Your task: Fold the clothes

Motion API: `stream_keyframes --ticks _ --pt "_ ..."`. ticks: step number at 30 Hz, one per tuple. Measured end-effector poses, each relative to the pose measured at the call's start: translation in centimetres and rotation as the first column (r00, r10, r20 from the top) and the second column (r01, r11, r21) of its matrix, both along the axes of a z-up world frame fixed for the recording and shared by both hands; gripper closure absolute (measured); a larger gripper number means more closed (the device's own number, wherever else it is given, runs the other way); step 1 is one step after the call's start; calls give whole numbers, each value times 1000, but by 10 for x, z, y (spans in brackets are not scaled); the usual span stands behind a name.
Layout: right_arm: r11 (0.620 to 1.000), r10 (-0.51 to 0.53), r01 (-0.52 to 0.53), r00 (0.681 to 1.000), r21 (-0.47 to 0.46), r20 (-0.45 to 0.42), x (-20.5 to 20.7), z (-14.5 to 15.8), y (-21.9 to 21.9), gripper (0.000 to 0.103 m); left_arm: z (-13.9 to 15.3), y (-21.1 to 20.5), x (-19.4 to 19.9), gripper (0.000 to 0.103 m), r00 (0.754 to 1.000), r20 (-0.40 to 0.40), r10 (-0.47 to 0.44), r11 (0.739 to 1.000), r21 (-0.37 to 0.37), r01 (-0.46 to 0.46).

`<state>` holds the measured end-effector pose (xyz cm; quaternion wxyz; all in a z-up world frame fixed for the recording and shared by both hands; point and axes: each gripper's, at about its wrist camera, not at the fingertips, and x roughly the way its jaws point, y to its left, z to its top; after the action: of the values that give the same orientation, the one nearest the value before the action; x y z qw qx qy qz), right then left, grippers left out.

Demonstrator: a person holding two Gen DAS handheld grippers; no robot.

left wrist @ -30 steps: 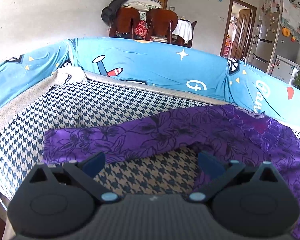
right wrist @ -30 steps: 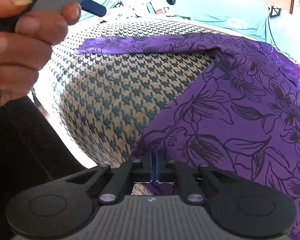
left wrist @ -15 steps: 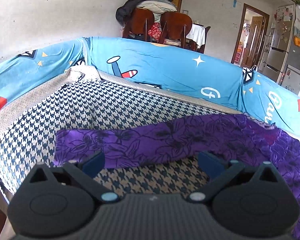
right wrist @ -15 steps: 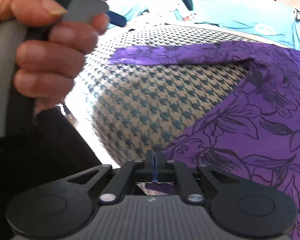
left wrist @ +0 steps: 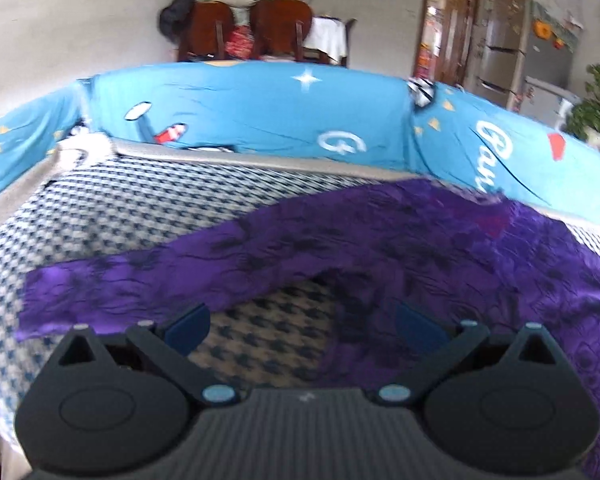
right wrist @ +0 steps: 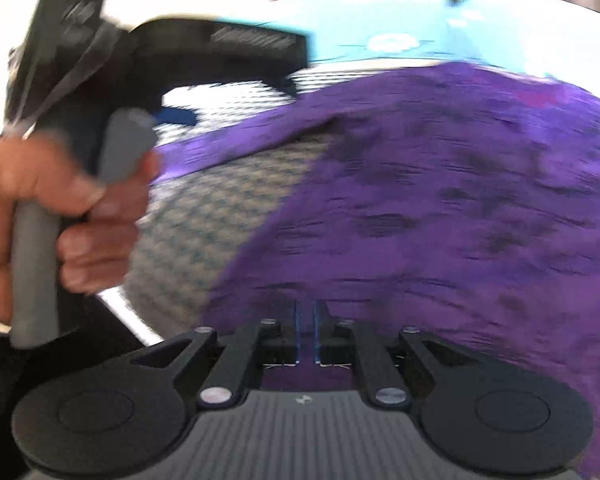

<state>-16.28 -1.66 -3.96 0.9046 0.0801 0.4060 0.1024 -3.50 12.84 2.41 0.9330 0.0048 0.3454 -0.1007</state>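
Note:
A purple garment with dark flower print (left wrist: pixel 400 248) lies spread on the houndstooth cover (left wrist: pixel 140 216), one long sleeve (left wrist: pixel 132 280) reaching left. My left gripper (left wrist: pixel 304 324) hovers open just in front of that sleeve, over bare houndstooth, nothing between its blue fingers. In the right wrist view the garment (right wrist: pixel 440 208) fills the right side, blurred by motion. My right gripper (right wrist: pixel 306 332) pinches its near edge; the jaws are opening a sliver, purple cloth still between the pads. A hand (right wrist: pixel 60 208) holds the left gripper's handle at the left of that view.
A blue cartoon-print padded wall (left wrist: pixel 260 112) rings the bed on the far and side edges. Beyond it stand wooden chairs piled with clothes (left wrist: pixel 240 20), a doorway and a fridge (left wrist: pixel 532 40). The bed's near left edge (right wrist: pixel 128 312) drops off beside the hand.
Both grippers have swept sideways over the bed; the garment now fills more of both views. The right gripper's tightly shut fingers now show a thin gap. The left hand sits closer in the right view.

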Motion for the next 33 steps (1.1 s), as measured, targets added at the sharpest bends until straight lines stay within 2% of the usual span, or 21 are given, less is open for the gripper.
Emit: stream_keyframes --ticks 5,11,14,19,22,26,29,33 --pt "980 -197 197 980 -1 0 -2 -1 -54 91 -17 -37 6 0 998 -11 -57 998 30 57" --pt "921 -387 388 921 -43 36 -15 4 -117 89 -33 -69 6 0 994 -19 -109 990 85 111" --pt "868 -492 494 869 -52 48 -32 9 -158 80 -37 -75 7 0 993 -36 -116 989 83 119" --pt "748 -662 662 749 -57 19 -70 15 -220 77 -39 -84 7 0 990 -49 -135 988 71 139" --pt "680 -732 731 681 -55 -4 -89 15 -245 69 -41 -92 7 0 986 -55 -154 985 67 158" --pt "608 -794 792 607 -57 -35 -111 16 -262 56 -43 -104 3 0 981 -51 -188 978 81 192" --pt "575 -817 817 571 -38 -86 -119 10 -272 53 -43 -107 0 0 978 -41 -203 974 90 206" --pt "550 -826 835 543 -5 -148 -122 1 -279 51 -42 -104 -1 0 980 -41 -197 977 80 199"
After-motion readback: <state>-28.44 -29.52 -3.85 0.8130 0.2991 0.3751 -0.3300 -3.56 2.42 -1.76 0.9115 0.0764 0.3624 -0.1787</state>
